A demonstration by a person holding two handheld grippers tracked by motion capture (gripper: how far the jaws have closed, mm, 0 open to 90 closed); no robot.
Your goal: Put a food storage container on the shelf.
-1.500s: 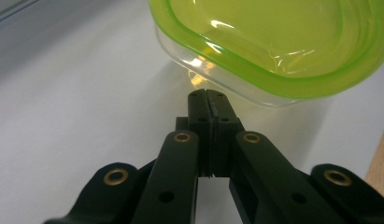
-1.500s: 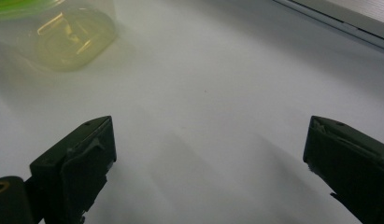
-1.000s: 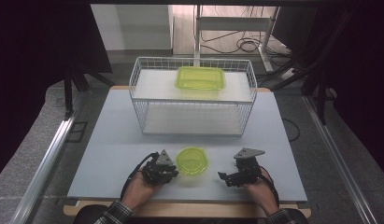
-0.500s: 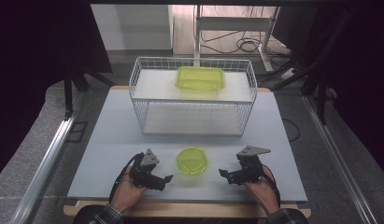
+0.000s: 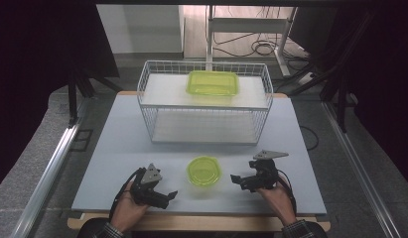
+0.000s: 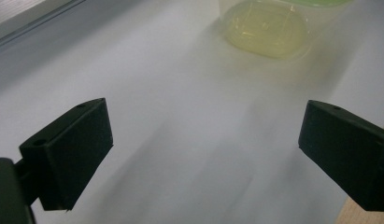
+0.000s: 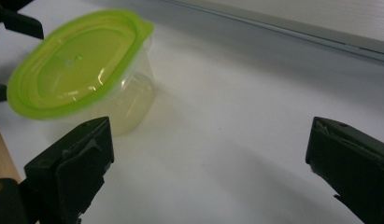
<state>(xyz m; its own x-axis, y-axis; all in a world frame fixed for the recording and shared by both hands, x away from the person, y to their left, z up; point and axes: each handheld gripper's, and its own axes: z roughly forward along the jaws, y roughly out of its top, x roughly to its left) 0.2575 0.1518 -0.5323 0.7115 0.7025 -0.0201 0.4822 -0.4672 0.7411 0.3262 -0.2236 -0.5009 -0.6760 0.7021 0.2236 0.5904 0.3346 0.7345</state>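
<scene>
White table (image 5: 117, 148): two lidded tubs (image 5: 204, 170) (image 5: 213, 82), one basket (image 5: 204, 116)

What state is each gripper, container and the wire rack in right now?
left gripper: open, holding nothing, low over the table.
right gripper: open, holding nothing.
small round container: lid on, upright on the table, between the grippers, untouched.
rectangular container: lid on, resting on the rack's top shelf.
wire rack: upright, lower shelf bare.
</scene>
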